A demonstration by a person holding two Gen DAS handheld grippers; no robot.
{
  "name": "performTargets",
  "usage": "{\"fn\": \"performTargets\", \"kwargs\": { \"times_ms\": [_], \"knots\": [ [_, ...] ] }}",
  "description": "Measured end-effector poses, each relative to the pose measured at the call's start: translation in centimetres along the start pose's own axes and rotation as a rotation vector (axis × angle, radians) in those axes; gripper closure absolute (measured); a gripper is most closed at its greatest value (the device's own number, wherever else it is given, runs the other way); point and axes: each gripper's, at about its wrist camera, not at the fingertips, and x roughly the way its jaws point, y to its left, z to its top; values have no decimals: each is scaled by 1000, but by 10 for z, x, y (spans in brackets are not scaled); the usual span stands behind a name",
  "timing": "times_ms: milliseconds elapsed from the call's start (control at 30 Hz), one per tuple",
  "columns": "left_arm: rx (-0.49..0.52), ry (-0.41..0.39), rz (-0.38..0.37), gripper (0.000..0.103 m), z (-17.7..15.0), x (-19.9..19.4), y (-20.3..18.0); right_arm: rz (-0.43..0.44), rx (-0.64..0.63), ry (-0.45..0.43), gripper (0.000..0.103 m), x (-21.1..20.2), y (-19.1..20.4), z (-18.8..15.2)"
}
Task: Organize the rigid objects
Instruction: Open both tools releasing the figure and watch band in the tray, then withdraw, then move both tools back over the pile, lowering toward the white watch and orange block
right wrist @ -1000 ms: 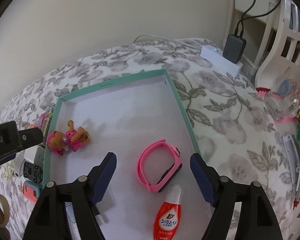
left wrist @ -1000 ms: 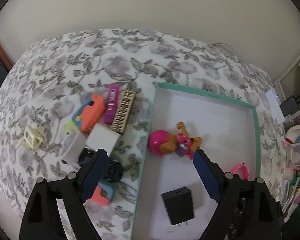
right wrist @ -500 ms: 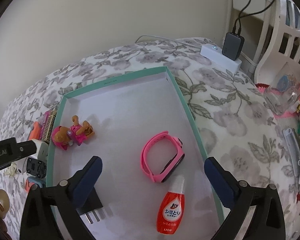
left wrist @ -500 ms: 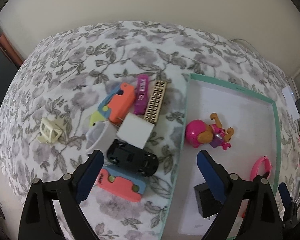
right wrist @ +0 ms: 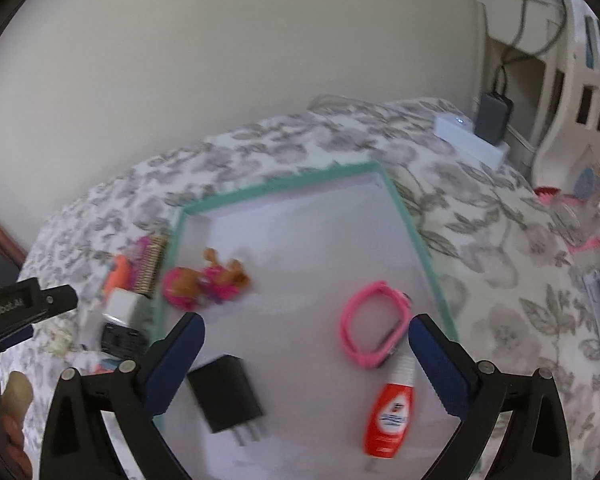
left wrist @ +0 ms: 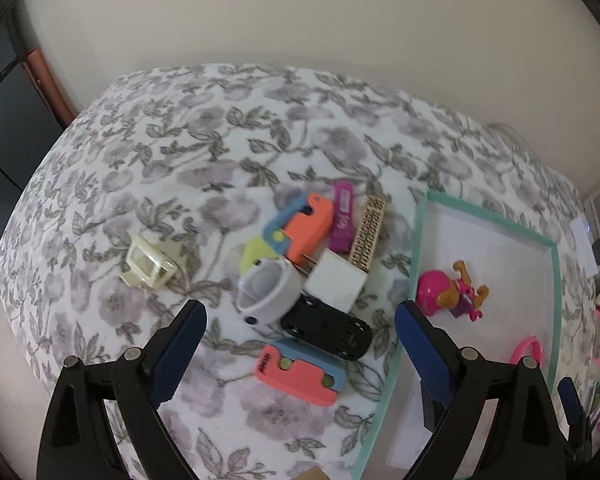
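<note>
We see a cluster of small rigid objects lying on the flowered grey-and-white bedcover (left wrist: 204,152), just left of the shallow white tray with a teal rim (left wrist: 418,240). In the cluster, the black toy car (left wrist: 326,326) touches the white cube-shaped charger (left wrist: 336,286) and the grey-white curved plastic case (left wrist: 268,292); the coral and blue flat plastic piece (left wrist: 298,372) lies just before the car. Behind them are the orange and blue folding piece (left wrist: 302,226), the magenta flat stick (left wrist: 342,216) and the gold ribbed bar (left wrist: 368,232). The cream plastic frame (left wrist: 148,268) lies apart at the left.

Inside the tray rest the pink and brown toy figure (right wrist: 204,280), the pink wristband (right wrist: 374,324), the black plug adapter (right wrist: 226,394) and the small red bottle with white cap (right wrist: 390,412).

Our left gripper (left wrist: 300,334) hovers over the cluster, fingers spread wide and holding nothing. Our right gripper (right wrist: 306,354) hangs over the tray, also released and empty.
</note>
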Motion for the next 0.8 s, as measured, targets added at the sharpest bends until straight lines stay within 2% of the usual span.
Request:
{"fn": "performTargets", "kwargs": {
  "times_ms": [100,233,367,467,567,700,800],
  "knots": [
    [-14,-33,-6,0,1,-9,13,32,-29,1,0,-2,14,1],
    [-56,-78,-20,0,3,-19,31,107,-7,13,0,-3,23,-1],
    [-115,-138,-49,0,3,-28,51,117,-27,-22,0,-6,33,-3],
    [-159,-175,-53,0,2,-33,63,126,-32,-3,0,-1,40,-3],
    [-185,-176,-59,0,1,-33,72,135,-56,16,0,3,51,-5],
    [-186,-177,-13,0,0,-32,84,152,-119,59,0,11,71,-10],
    [-212,-167,-31,0,-1,-29,96,156,-142,78,0,16,82,-15]
  ]
}}
